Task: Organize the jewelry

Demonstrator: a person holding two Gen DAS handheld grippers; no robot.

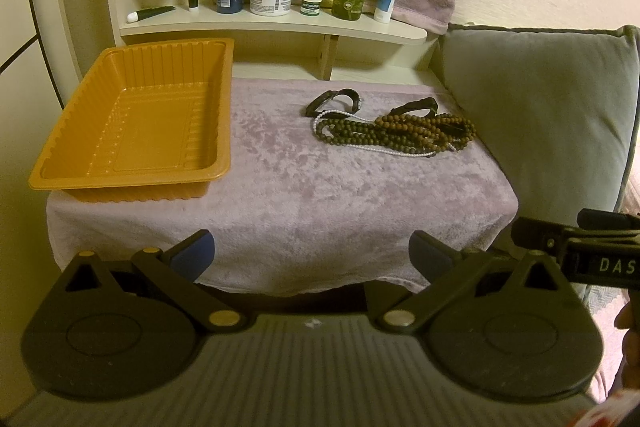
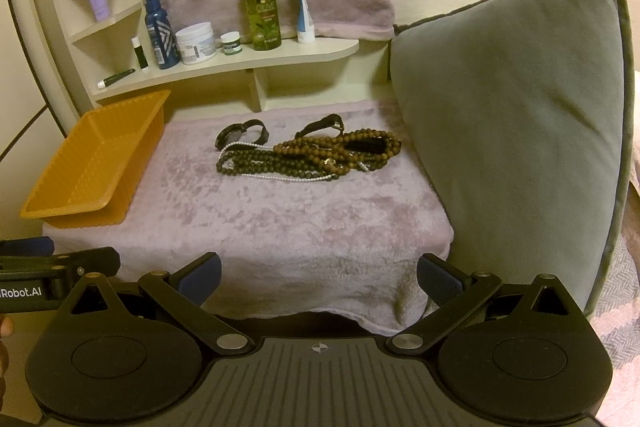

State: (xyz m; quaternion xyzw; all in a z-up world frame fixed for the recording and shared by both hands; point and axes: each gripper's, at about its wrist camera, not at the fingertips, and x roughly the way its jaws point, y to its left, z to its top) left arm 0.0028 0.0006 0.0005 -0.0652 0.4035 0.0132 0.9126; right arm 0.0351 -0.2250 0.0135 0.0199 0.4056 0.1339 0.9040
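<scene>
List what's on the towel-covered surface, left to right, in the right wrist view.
Orange tray → black bracelet → tangled bead necklaces → grey cushion at the right edge.

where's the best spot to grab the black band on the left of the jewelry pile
Probably the raised arch of the black band, from above. It stands up off the pink towel in an open loop, mostly clear of the beaded necklaces, so the open right gripper could likely close one finger inside and one outside.

Towel-covered stand (image 1: pixel 280 195) — orange tray (image 1: pixel 136 123) left, tangled bead jewelry (image 1: pixel 396 131) right
</scene>
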